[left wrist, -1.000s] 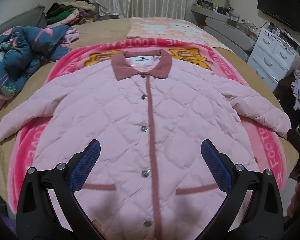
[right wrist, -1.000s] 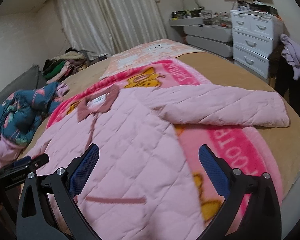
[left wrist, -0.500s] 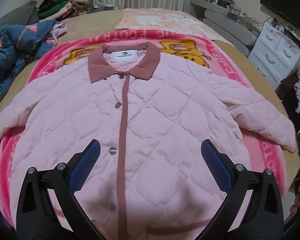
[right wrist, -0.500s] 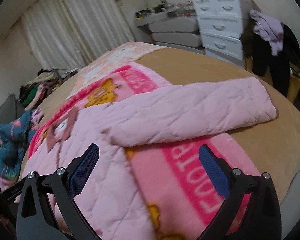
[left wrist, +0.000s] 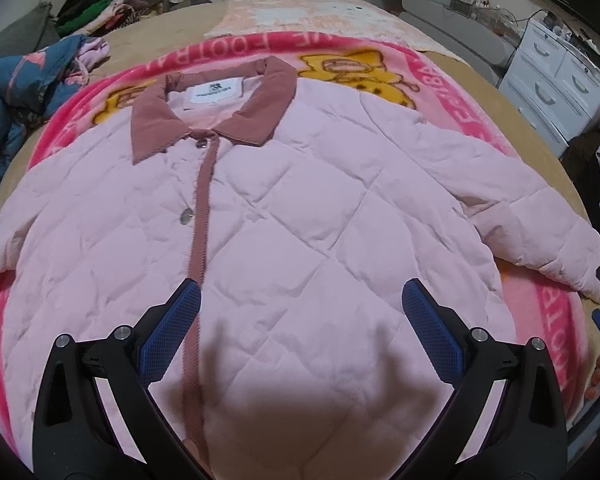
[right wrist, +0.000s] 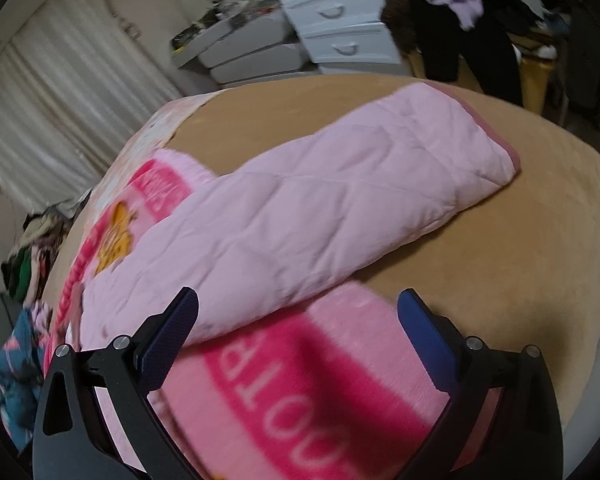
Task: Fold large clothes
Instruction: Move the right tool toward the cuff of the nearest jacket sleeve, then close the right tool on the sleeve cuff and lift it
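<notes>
Pink jacket (left wrist: 300,220) hem cut off below both gaping, empty grippers.

Left tongs (left wrist: 300,312) spread wide, empty; right tongs (right wrist: 298,314) apparently likewise.

Both claws advanced; right claw (right wrist: 298,312) faces the sleeve (right wrist: 320,200).

bare tan bedspread (right wrist: 500,264) beyond sleeve (right wrist: 340,200), dresser (right wrist: 332,12) bounding far side
</notes>
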Available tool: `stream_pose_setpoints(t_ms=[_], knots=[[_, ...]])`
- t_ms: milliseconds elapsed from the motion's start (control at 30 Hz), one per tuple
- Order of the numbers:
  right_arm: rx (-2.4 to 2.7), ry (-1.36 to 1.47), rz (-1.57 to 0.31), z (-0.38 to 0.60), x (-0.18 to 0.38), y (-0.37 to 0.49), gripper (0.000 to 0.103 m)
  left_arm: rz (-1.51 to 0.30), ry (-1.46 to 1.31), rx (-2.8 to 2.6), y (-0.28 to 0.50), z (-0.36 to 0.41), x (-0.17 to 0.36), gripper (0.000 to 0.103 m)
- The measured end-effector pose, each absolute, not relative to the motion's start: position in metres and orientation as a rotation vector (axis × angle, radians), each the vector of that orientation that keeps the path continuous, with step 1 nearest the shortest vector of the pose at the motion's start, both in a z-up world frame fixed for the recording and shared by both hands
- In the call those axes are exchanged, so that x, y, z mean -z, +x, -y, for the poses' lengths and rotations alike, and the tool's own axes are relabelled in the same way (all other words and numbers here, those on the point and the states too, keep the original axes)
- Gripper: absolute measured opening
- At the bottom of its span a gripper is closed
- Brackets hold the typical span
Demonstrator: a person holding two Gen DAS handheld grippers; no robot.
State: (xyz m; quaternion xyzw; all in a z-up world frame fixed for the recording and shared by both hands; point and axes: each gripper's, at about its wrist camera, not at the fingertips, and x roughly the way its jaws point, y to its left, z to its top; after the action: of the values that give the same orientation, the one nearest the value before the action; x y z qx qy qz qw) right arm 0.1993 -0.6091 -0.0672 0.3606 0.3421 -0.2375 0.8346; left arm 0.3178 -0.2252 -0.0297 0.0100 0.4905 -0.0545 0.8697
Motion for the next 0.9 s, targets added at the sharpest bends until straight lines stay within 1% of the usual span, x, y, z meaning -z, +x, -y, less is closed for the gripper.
stream_pose_setpoints(t_ms=[233,467,500,567,633,667,700,733,800,900], knots=[[0.533,0.891,-0.744,0.65,0.097,0.218,0.099,-1.028,0.05,0.096,0.339,0.229,0.036,0.094],[0.571,1.011,-0.676,0.687,0.111,0.233,0.098,-0.993,0.044,0.083,0.348,0.222,0.023,0.094],[0.58,1.014,-0.66,0.689,0.11,0.232,0.094,-0.99,0.041,0.08,0.348,0.219,0.021,0.094],[0.606,0.998,-0.631,0.691,0.106,0.234,0.079,-0.984,0.038,0.079,0.348,0.214,0.017,0.094],[0.611,0.962,-0.621,0.692,0.1,0.237,0.046,-0.979,0.03,0.081,0.348,0.209,0.013,0.094],[0.596,0.941,-0.61,0.692,0.097,0.239,0.038,-0.973,0.023,0.08,0.347,0.205,0.009,0.094],[0.583,0.909,-0.601,0.69,0.09,0.241,0.028,-0.969,0.019,0.079,0.347,0.203,0.007,0.094],[0.575,0.884,-0.593,0.689,0.084,0.241,0.023,-0.963,0.015,0.076,0.346,0.2,0.003,0.094],[0.552,0.833,-0.579,0.682,0.067,0.244,0.019,-0.944,0.006,0.069,0.343,0.192,-0.005,0.094],[0.501,0.745,-0.537,0.664,0.033,0.244,0.017,-0.925,-0.013,0.06,0.341,0.182,-0.017,0.094]])
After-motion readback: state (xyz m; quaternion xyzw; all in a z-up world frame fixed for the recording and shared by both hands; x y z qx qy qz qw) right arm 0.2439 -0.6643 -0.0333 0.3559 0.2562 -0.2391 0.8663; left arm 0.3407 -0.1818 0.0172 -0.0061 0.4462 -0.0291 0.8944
